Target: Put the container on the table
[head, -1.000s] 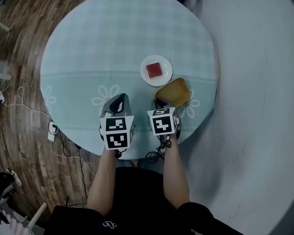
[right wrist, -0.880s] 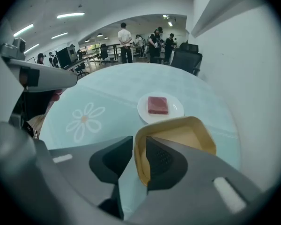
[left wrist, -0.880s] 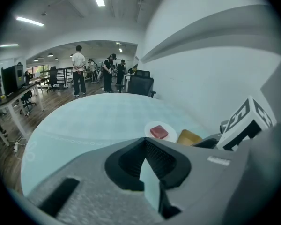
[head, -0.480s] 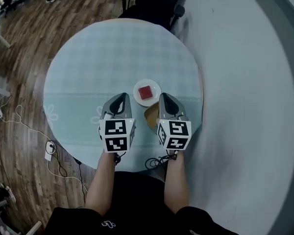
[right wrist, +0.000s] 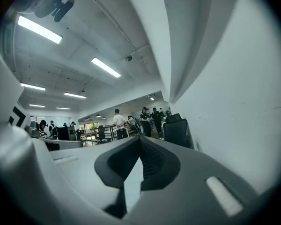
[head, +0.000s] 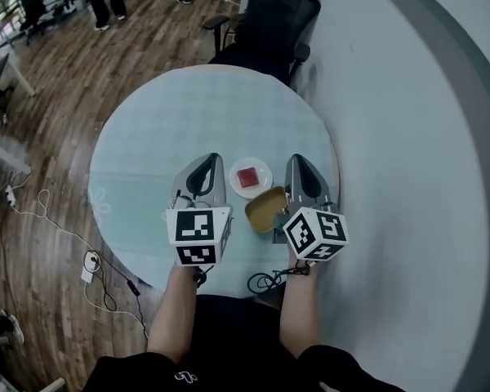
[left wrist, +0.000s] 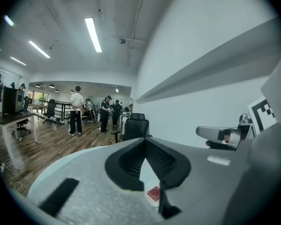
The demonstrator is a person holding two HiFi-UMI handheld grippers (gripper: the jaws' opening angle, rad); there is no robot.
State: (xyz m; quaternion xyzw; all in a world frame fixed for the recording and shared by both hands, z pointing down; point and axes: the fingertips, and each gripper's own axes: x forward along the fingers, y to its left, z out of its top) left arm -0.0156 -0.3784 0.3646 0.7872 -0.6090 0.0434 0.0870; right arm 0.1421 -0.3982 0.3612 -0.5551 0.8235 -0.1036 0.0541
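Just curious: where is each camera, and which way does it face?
Head view: person's head, looking steeply down at round pale-blue table; forearms, left gripper, right gripper show.
Left gripper view: on that gripper, facing across the table; its shut jaws show.
Right gripper view: likewise, facing the office.
All share the black office chair.

An open office: wood floor (head: 57,96), white wall (left wrist: 196,27).
You stand at a round tabletop (head: 196,113) under a pale checked cloth, close beside the wall, which a grey band (left wrist: 215,64) crosses. A black office chair (head: 273,19) sits at the tabletop's far side. The dark planks spread to your left, with white cables (head: 41,219) trailing near the tabletop's edge. Long strip lights (left wrist: 94,34) run along the ceiling, and people (left wrist: 76,109) stand far down the room, past a desk (left wrist: 11,121).
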